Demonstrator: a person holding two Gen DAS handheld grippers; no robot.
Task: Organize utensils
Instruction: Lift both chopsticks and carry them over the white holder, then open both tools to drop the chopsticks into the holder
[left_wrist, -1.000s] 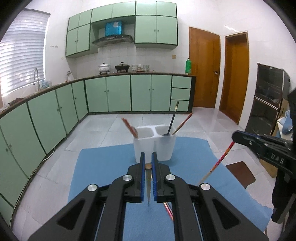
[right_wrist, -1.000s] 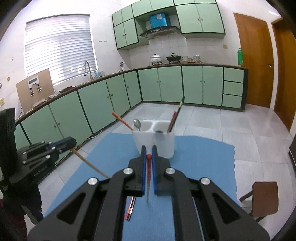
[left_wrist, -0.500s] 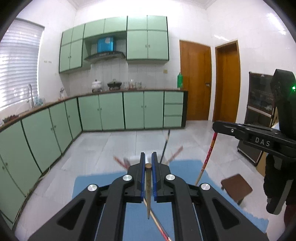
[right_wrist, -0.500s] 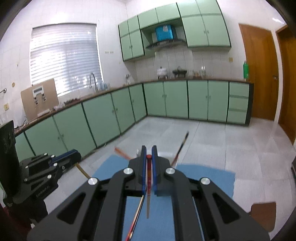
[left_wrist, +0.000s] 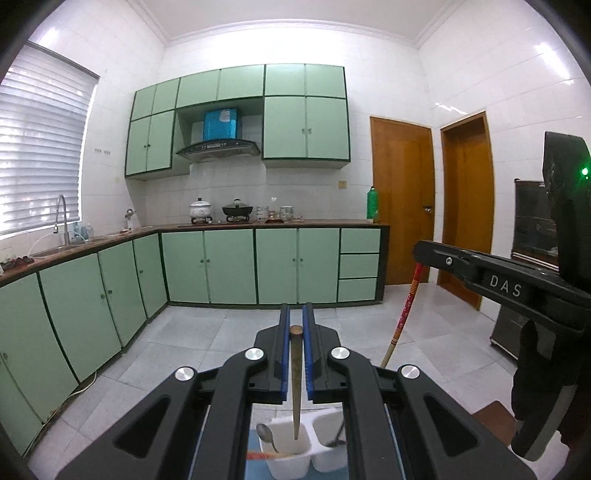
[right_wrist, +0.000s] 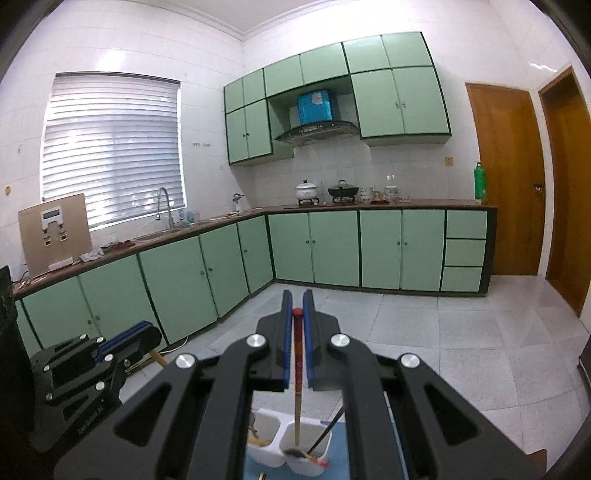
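A brown chopstick (left_wrist: 295, 384) is clamped in the left claw (left_wrist: 296, 325), hanging over the left compartment of the white holder (left_wrist: 291, 456) below. A red chopstick (right_wrist: 297, 365) is pinched in the right claw (right_wrist: 297, 310) above the holder's right compartment. Green cabinets (right_wrist: 332, 247) are seen beyond.

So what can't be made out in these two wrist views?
- Left wrist view: the white holder is mostly hidden behind the left tongs; its base is cut off by the bottom edge.
- Left wrist view: the brown chopstick tip hangs over the left compartment; contact with the bottom can't be told.
- Right wrist view: the red chopstick tip is lost among utensils in the right compartment.
- Both views: the blue mat is nearly all hidden.
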